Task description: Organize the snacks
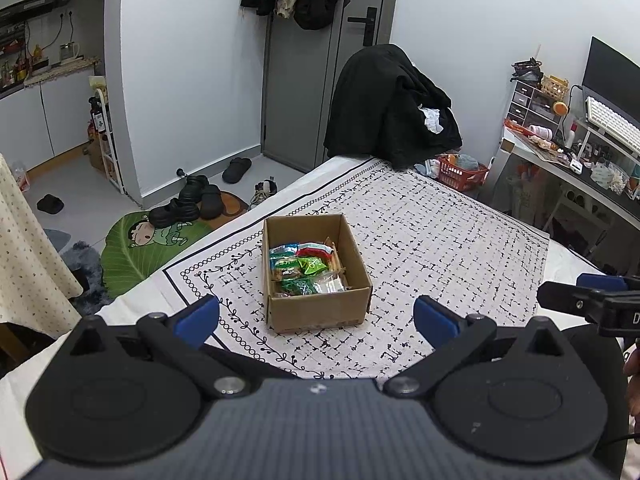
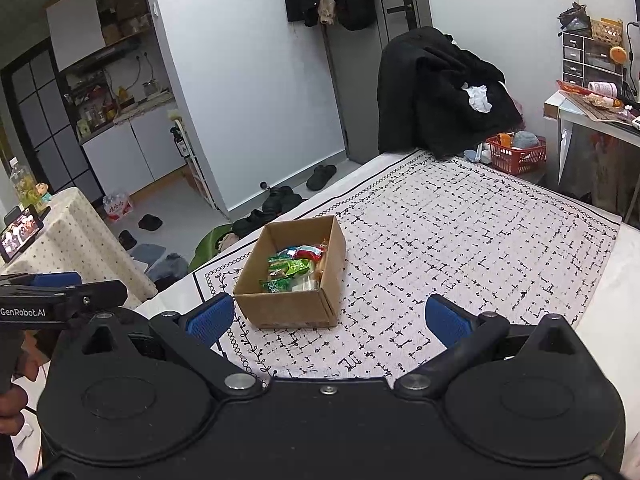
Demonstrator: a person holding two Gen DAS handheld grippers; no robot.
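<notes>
Nearest to each camera are its own tongs. The left tongs (image 1: pixel 316 316) stand wide apart, blue pads spread, and hold nothing. The right tongs (image 2: pixel 330 316) are spread just as wide and are also empty. Both hang above the near edge of the surface (image 1: pixel 460 240), which is covered by a white cloth with a black broken-line pattern and a leafy border.

Each view catches the other tool from the side. In the left view the right tongs appear at the right edge. In the right view the left tongs appear at the left edge, and there the white letters "GenRobot.AI" can be read on the body, with a hand (image 2: pixel 16 384) under it.

A little further, an open cardboard box (image 1: pixel 316 312) sits on the cloth, near its left border. The snacks (image 1: pixel 304 266) lie inside it: green, red and clear packets, gathered toward the right wall and the near part of the box.

Beyond the surface, a chair carries a black coat (image 1: pixel 392 108), and a red basket (image 1: pixel 462 174) stands on the floor beside it. Dark shoes (image 1: pixel 192 200) lie by a green leaf-shaped mat. Only the left view shows a monitor (image 1: pixel 610 76) and a white keyboard at the far right. Only the right view shows a phone (image 2: pixel 20 236) with a lit screen on a small side table with a dotted cloth.
</notes>
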